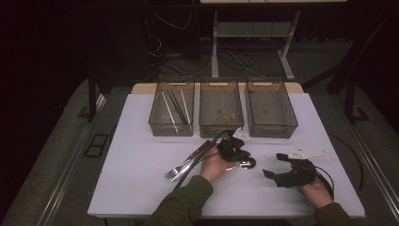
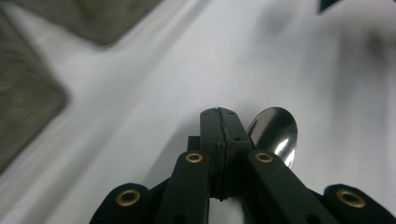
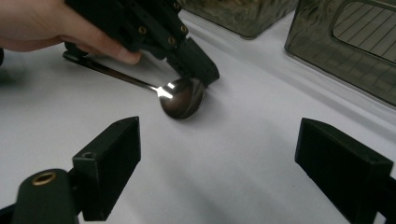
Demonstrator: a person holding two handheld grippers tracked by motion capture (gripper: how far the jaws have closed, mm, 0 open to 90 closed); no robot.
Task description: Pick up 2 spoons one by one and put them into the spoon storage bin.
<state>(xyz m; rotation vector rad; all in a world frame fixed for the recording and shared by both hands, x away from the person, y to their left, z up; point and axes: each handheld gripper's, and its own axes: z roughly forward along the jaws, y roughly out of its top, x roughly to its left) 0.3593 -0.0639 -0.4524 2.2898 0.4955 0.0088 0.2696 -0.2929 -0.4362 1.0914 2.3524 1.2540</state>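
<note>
A metal spoon (image 3: pixel 182 98) lies on the white table (image 1: pixel 141 155), bowl toward the right gripper and handle running back under the person's left hand (image 1: pixel 214 165). My left gripper (image 1: pixel 243 157) is shut with its jaws pressed flat together and nothing visible between them. Its tip rests on the table right beside the spoon's bowl (image 2: pixel 274 132). My right gripper (image 3: pixel 229 163) stands wide open a short way from the spoon, facing it, with nothing between its jaws. In the high view the right gripper (image 1: pixel 274 165) is low over the table's front right.
Three smoked plastic bins line the back of the table: the left bin (image 1: pixel 172 109) holds chopsticks, then a middle bin (image 1: pixel 221 108) and a right bin (image 1: pixel 270 108). Forks (image 1: pixel 176 170) and a knife (image 1: pixel 200 150) lie left of the left hand. White plastic pieces (image 1: pixel 307 151) lie beyond the right gripper.
</note>
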